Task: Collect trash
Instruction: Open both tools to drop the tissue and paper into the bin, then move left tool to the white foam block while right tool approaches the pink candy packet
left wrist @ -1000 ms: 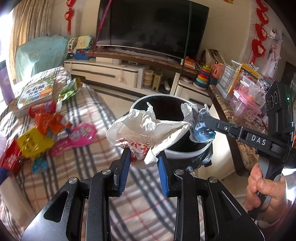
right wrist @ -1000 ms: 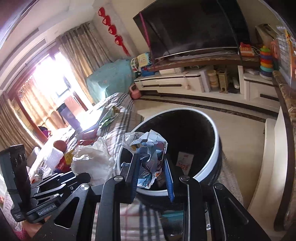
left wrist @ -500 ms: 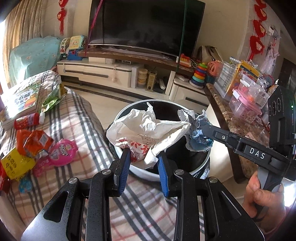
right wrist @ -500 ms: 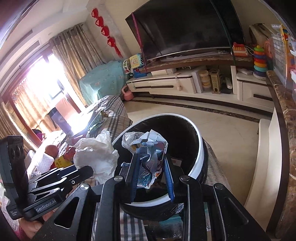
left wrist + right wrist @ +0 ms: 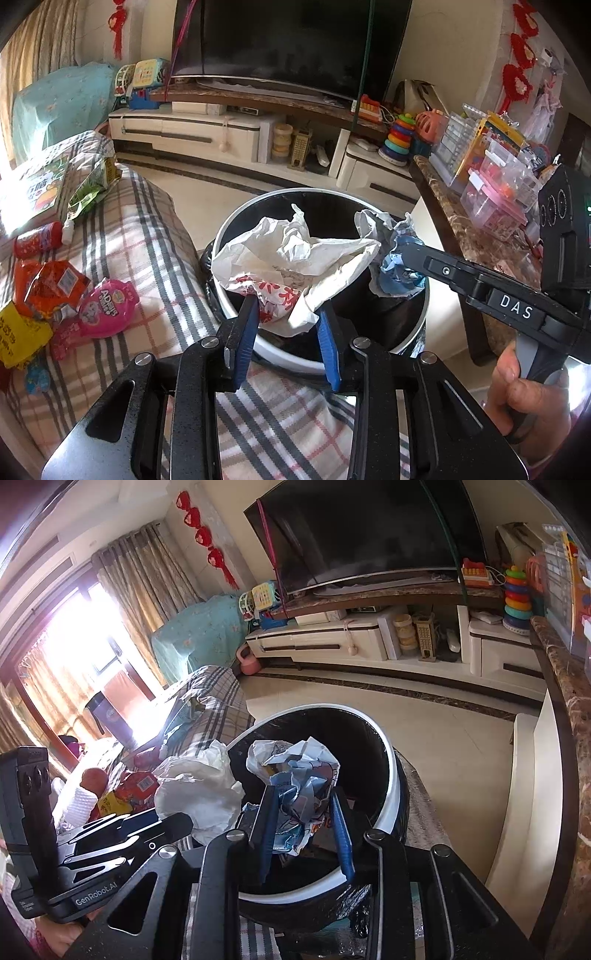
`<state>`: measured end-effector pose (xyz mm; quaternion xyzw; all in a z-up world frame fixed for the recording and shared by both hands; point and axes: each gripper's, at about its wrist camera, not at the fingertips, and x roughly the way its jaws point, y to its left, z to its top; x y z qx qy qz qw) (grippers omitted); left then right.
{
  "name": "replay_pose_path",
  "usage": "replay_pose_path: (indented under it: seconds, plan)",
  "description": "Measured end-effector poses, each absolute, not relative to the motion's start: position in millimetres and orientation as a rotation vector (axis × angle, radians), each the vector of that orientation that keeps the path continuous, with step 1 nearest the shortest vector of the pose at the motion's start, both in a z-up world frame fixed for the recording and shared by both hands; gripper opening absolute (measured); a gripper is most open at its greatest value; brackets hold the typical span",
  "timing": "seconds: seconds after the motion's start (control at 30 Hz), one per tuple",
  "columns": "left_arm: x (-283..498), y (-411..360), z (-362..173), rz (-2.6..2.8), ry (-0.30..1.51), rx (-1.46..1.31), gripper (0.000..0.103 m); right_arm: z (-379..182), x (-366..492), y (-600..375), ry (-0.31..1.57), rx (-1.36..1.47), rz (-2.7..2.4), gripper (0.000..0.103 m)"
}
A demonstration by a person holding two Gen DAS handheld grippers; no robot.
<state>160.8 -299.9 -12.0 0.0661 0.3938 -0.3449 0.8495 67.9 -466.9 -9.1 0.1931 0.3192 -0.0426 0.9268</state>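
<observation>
1. Trash bin [image 5: 236,236], round with a white rim and a black liner, fills the centre of the left wrist view; in the right wrist view it sits at centre bottom.
2. Left gripper [image 5: 288,314] rises from the bottom of its frame with the crumpled white bag [image 5: 295,258], printed with red characters I cannot read, between its blue pads; its jaws have just been opening, a gap shows at the right pad, and the bag hangs over the bin's mouth.
3. Right gripper [image 5: 304,819] has the crumpled blue-and-white wrapper [image 5: 299,775] between its blue fingers, above the bin's opening; its jaws have just been opening too, the right finger stands clear of the paper, and whether the left one touches it I cannot tell.
4. Writing on the rigs: "DAS" in white on the right gripper's arm at the right of the left wrist view; "GenRobot.AI" on the left gripper's body at lower left of the right wrist view.
5. Right hand [image 5: 524,398] wraps the grey handle at lower right of the left wrist view.
6. Plaid cloth [image 5: 155,236] covers the left half of that view; on it lie a pink packet [image 5: 107,312] with "AD" legible, an orange wrapper [image 5: 51,288] and a yellow packet [image 5: 18,339] whose print is too small to read.
7. Television [image 5: 291,44] spans the upper centre above a white cabinet [image 5: 192,129]; stacking rings [image 5: 399,140] stand at upper right.
</observation>
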Motion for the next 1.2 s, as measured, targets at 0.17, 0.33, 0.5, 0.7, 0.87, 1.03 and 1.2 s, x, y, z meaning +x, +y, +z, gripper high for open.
replay_pose_path:
  seconds: [0.17, 0.33, 0.5, 0.7, 0.87, 1.03, 1.2]
  plan:
    - [157, -298, -10, -0.713, 0.809, 0.152, 0.062, -7, 68, -467, 0.647, 0.391, -0.093, 0.049]
    - [154, -284, -13, -0.702, 0.819, 0.131, 0.067, -6, 63, -464, 0.632, 0.400, -0.088, 0.063]
    - [145, -256, -20, -0.669, 0.836, 0.099, 0.069, -4, 55, -451, 0.606, 0.410, -0.068, 0.080]
    - [136, -212, -25, -0.610, 0.853, 0.045, 0.069, -6, 53, -421, 0.597, 0.413, -0.021, 0.090]
    - [128, -174, -27, -0.552, 0.857, -0.004, 0.069, -13, 56, -393, 0.618, 0.391, 0.022, 0.090]
    - [120, -142, -30, -0.497, 0.851, -0.036, 0.069, -20, 62, -363, 0.651, 0.360, 0.075, 0.090]
    - [113, -110, -34, -0.451, 0.856, -0.075, 0.069, -27, 69, -333, 0.681, 0.312, 0.127, 0.090]
